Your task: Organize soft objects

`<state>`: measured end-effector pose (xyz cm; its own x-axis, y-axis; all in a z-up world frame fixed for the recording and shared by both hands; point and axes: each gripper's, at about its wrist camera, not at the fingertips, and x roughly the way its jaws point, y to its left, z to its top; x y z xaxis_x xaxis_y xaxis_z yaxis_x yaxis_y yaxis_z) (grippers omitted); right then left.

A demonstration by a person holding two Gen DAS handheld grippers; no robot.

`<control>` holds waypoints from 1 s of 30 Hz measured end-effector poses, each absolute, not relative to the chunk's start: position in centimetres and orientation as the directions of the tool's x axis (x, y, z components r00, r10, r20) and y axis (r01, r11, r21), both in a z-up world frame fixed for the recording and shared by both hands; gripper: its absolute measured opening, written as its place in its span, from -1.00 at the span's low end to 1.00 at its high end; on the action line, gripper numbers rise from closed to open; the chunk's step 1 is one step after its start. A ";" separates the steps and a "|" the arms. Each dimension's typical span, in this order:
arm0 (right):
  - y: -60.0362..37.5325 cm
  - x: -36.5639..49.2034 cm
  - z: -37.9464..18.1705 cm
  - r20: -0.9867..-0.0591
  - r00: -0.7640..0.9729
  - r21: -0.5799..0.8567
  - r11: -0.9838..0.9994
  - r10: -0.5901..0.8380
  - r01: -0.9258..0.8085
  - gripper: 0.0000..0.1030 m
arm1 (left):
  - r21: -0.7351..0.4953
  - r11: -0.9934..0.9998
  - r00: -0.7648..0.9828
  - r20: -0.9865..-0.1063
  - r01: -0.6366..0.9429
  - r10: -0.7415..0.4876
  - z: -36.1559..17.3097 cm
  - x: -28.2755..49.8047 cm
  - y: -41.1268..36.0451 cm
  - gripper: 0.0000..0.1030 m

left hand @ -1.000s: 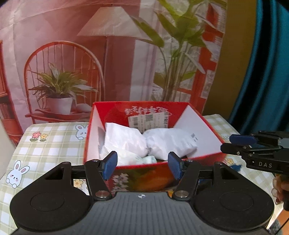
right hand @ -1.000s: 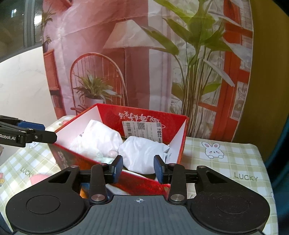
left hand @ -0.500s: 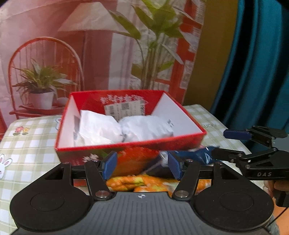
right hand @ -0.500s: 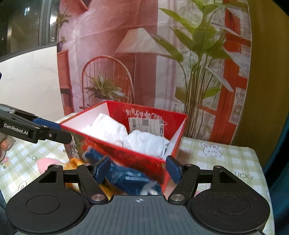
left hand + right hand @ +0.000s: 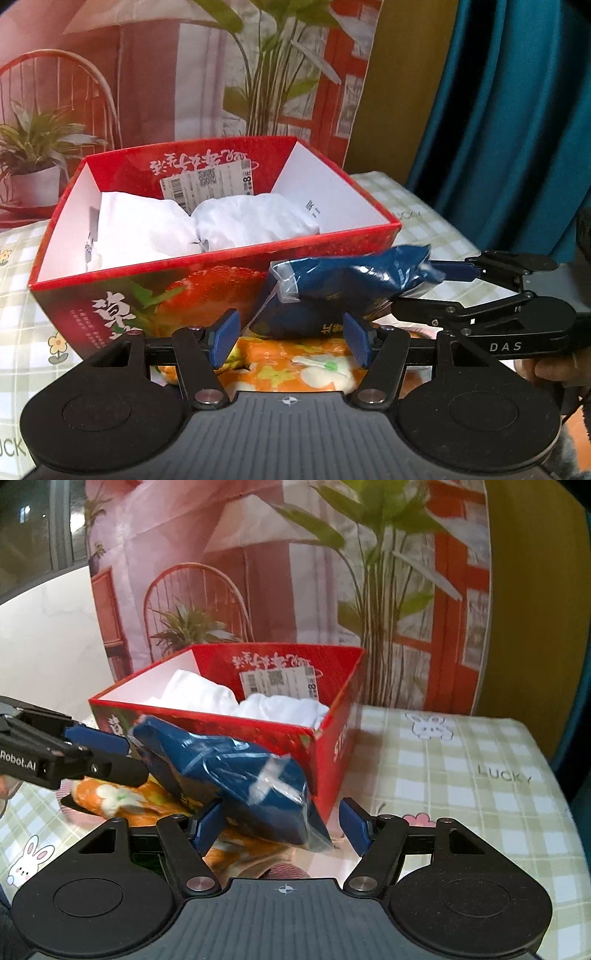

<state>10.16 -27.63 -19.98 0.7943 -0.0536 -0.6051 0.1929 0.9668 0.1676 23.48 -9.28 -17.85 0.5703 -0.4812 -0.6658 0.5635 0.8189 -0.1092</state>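
Note:
A dark blue plastic packet point(image 5: 351, 288) point(image 5: 229, 768) lies tilted on an orange floral soft item point(image 5: 295, 365) point(image 5: 110, 797), right in front of the red box point(image 5: 184, 291) point(image 5: 343, 720). Two white soft packets point(image 5: 147, 229) point(image 5: 280, 705) sit inside the box. My left gripper point(image 5: 291, 341) point(image 5: 122, 753) is open, its fingers either side of the packet's left end. My right gripper point(image 5: 280, 827) point(image 5: 439, 290) is open as well and straddles the packet's right end. Its left pad is close against the wrapper and its right pad stands clear.
A green checked tablecloth point(image 5: 461, 775) with rabbit prints covers the table; bare cloth lies to the right of the box. A printed backdrop point(image 5: 258, 572) hangs behind, and a teal curtain point(image 5: 517, 129) is at the right. A person's hand point(image 5: 546, 373) holds the right gripper.
Both grippers have come down from above the box to its front side. The right jaws have widened. The blue packet and the orange item have come into view between the fingers.

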 end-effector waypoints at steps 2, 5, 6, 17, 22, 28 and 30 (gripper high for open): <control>-27.8 10.5 -20.7 -0.607 0.793 0.175 0.965 -0.051 0.196 0.25 | -0.102 0.824 0.568 -0.677 0.557 -0.468 -18.3 24.0 -9.5 0.25; -27.9 11.2 -21.7 -0.611 0.790 0.189 0.962 -0.043 0.199 0.23 | -0.122 0.826 0.560 -0.680 0.551 -0.474 -18.8 24.6 -9.5 0.24; -27.9 11.3 -21.9 -0.608 0.793 0.196 0.961 -0.037 0.195 0.22 | -0.127 0.823 0.554 -0.682 0.553 -0.478 -19.0 24.7 -9.6 0.24; -26.4 10.5 -22.9 -0.563 0.822 0.193 0.954 -0.083 0.229 -0.24 | -0.142 0.830 0.565 -0.670 0.540 -0.482 -20.1 24.1 -9.9 -0.15; -26.2 9.0 -22.0 -0.506 0.857 0.269 0.927 -0.095 0.261 -0.36 | -0.144 0.831 0.590 -0.639 0.538 -0.493 -19.3 22.4 -9.3 -0.15; -25.9 7.7 -18.9 -0.401 0.911 0.271 0.937 -0.100 0.222 -0.40 | -0.154 0.830 0.648 -0.555 0.535 -0.521 -16.7 20.8 -8.2 -0.15; -25.9 7.5 -17.6 -0.371 0.923 0.264 0.942 -0.099 0.208 -0.42 | -0.144 0.830 0.671 -0.523 0.538 -0.526 -15.4 20.3 -7.9 -0.15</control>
